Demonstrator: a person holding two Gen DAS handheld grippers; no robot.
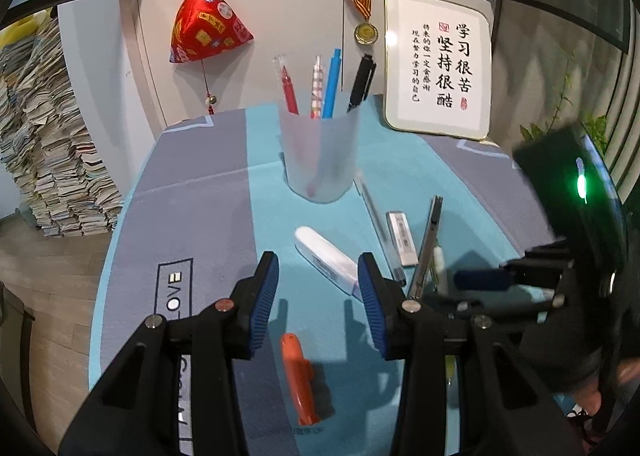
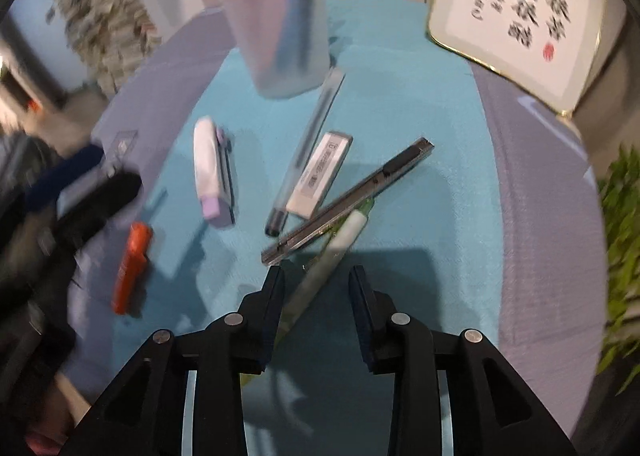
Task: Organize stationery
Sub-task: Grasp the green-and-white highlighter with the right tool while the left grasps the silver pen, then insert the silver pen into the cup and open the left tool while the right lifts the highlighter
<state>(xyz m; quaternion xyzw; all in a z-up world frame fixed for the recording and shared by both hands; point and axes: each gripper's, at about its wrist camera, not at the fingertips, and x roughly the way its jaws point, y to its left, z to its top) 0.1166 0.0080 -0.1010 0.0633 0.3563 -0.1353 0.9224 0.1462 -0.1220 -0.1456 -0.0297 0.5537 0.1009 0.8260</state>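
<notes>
A frosted pen cup point(image 1: 320, 151) holding several pens stands on the blue-grey mat point(image 1: 200, 191); it also shows in the right wrist view point(image 2: 280, 35). My left gripper point(image 1: 318, 276) is open and empty above an orange pen point(image 1: 298, 380), with a white correction tape point(image 1: 328, 260) just ahead. My right gripper point(image 2: 316, 276) is open around a white-green pen point(image 2: 332, 256) lying on the mat. Near it lie a metal utility knife point(image 2: 352, 199), a lead case point(image 2: 320, 175), a clear pen point(image 2: 308, 147), the correction tape point(image 2: 210, 167) and the orange pen point(image 2: 130, 268).
A framed calligraphy sign point(image 1: 438, 67) leans at the back right. A red ornament point(image 1: 206, 25) and a medal point(image 1: 366, 31) hang on the wall. A stack of papers point(image 1: 48, 143) stands left of the table. A plant point(image 2: 620, 240) is at the right.
</notes>
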